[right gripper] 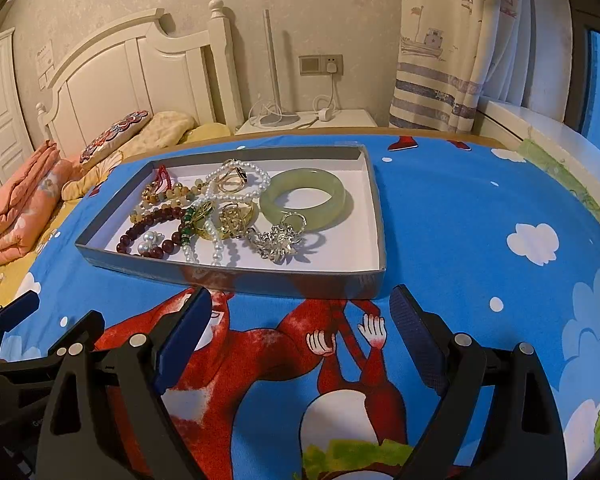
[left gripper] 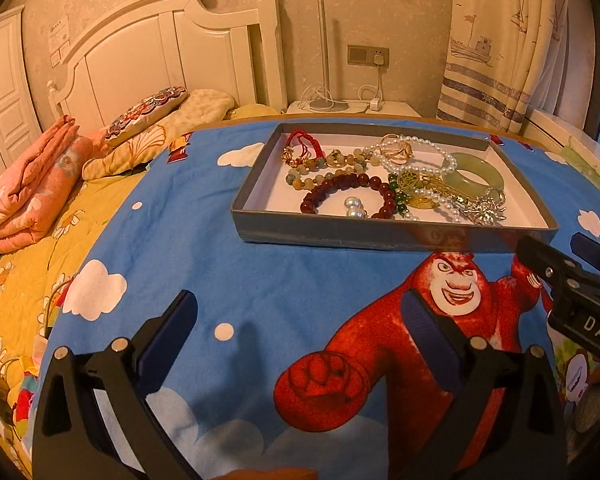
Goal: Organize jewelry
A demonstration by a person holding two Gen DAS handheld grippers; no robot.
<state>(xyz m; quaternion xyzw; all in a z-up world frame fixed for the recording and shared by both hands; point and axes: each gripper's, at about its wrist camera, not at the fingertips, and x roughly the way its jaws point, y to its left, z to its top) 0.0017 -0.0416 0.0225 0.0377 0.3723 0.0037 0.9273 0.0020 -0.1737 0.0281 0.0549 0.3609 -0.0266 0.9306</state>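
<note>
A shallow grey tray sits on the blue cartoon sheet and holds a heap of jewelry. In it are a pale green jade bangle, a dark red bead bracelet, a white pearl strand, gold rings, a silver brooch and a red cord bracelet. My left gripper is open and empty, in front of the tray. My right gripper is open and empty, just before the tray's near wall.
The right gripper's body shows at the right edge of the left wrist view. Folded orange blankets and pillows lie at the left by the white headboard. A nightstand with a lamp base stands behind, curtains to the right.
</note>
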